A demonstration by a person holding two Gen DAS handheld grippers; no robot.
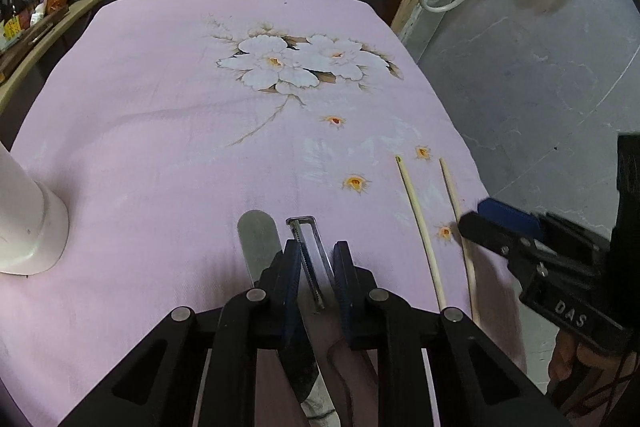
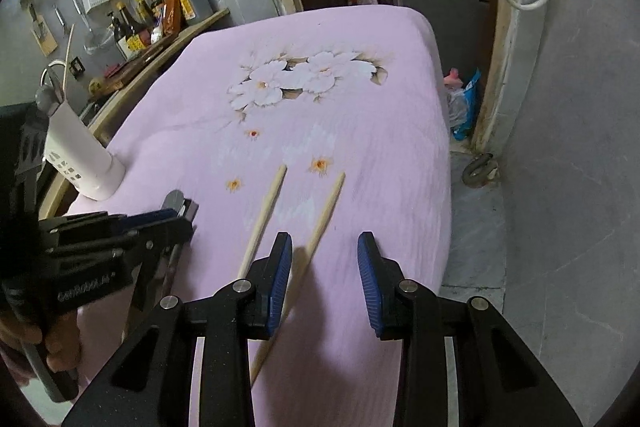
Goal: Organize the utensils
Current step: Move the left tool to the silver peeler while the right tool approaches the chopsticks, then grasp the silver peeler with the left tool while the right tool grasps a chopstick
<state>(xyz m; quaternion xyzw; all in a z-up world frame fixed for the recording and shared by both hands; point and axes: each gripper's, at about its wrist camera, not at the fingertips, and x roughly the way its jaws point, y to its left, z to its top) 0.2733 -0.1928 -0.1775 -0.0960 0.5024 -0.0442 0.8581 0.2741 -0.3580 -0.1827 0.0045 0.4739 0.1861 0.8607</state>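
My left claw (image 1: 316,269) hangs low over the pink flowered cloth (image 1: 168,131) that covers the tabletop, its blue-padded jaws apart with a gap between them. In that gap lies a metal peeler (image 1: 311,259), its slotted blade pointing away from me; whether the pads touch it I cannot tell, but they have not closed on it. Just left of the peeler, partly under my left finger, a flat rounded metal handle (image 1: 258,243) rests on the cloth, and a dark blade with a pale handle (image 1: 308,379) runs back beneath the claw.

My right claw (image 2: 325,281) is wide open and holds nothing. One pale chopstick (image 2: 320,223) passes under its left pad (image 2: 280,283) and slants forward between the jaws; a second chopstick (image 2: 266,211) lies just to the left, near the first and roughly parallel, not touching it. Both rest flat on the cloth, close to its right edge, with small orange flowers printed around their far tips.

Farther out, at the left edge of the tabletop, stands a white utensil holder (image 2: 86,155) with cut-out holes near its base, a grey handle and a thin stick showing above its rim. Beyond it a wooden shelf (image 2: 172,43) against the grey wall carries sauce bottles (image 2: 132,27).
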